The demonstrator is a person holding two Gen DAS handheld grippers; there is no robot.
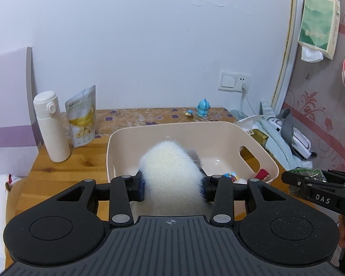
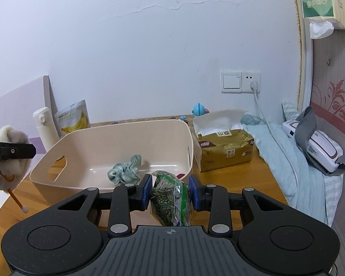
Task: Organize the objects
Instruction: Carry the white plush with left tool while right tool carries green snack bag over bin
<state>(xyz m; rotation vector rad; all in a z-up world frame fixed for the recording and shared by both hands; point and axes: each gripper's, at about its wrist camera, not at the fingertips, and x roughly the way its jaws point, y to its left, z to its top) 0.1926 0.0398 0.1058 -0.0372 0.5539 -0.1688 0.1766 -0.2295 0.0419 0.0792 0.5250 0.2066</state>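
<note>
Plush toy is clamped in left claw; seed packet is clamped in right claw, both held just before beige bin.

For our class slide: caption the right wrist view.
Right gripper holding a seed packet near the beige bin.

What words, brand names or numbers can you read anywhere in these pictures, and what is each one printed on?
"DAS": on the right gripper arm, left wrist view.
"1280": on the hanging tissue pack.
Banana snack pouch: print too blurred.
Gold tissue box: characters too small.
Seed packet held by the right gripper: nothing readable.
</note>
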